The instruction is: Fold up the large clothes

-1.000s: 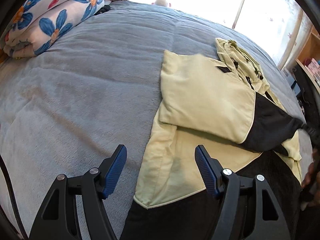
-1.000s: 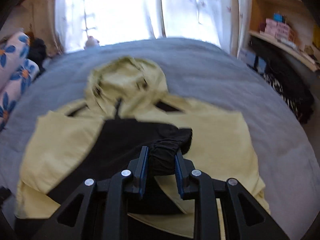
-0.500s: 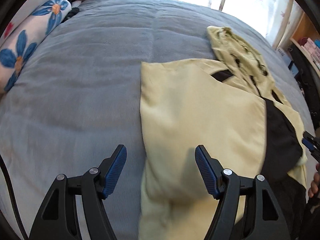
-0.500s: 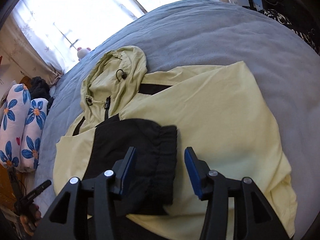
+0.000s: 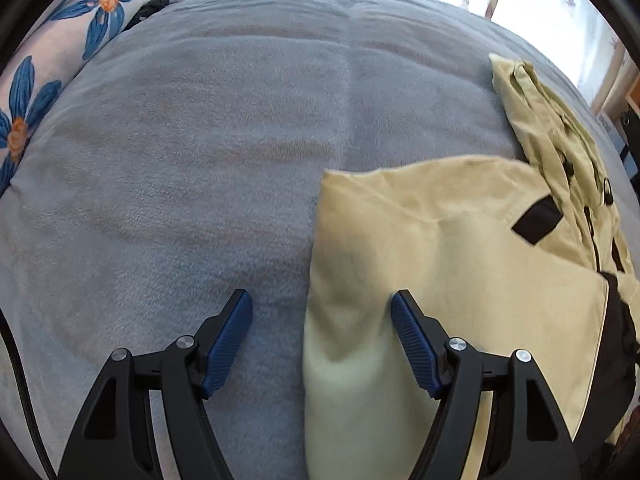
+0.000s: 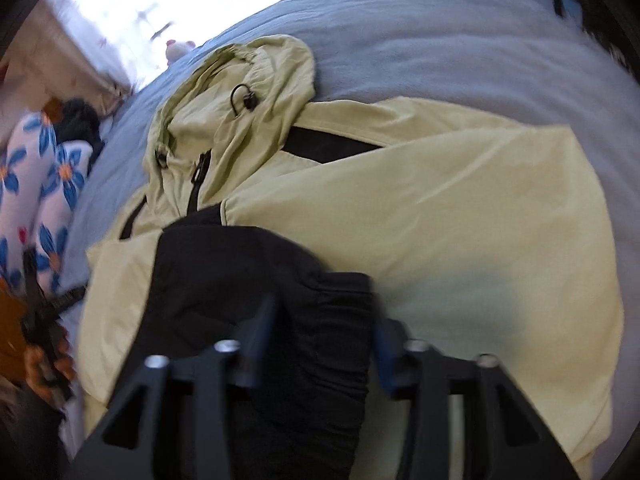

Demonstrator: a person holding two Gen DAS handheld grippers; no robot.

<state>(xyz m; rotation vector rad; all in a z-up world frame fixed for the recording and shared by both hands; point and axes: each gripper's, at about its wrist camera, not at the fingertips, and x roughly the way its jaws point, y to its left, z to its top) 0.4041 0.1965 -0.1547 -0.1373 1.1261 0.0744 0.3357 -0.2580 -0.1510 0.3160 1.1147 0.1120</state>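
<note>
A pale yellow hooded jacket with black sleeve ends lies on a grey bed blanket. My left gripper hangs low over the jacket's folded left edge. That edge runs between its jaws, which are closing, and the pads do not press on it. In the right wrist view the jacket has its hood at the far end. A black sleeve lies folded across the body. My right gripper straddles the black cuff with its jaws closing, the pads still apart from it.
Flowered pillows lie at the bed's far left, with a dark bundle beside them. A plush toy sits by the bright window. A hand holding the other gripper shows at the left edge of the right wrist view.
The right gripper let go of the black cuff, which now lies flat on the jacket, and came down over it. The left gripper moved up along the jacket's left edge and lower.
</note>
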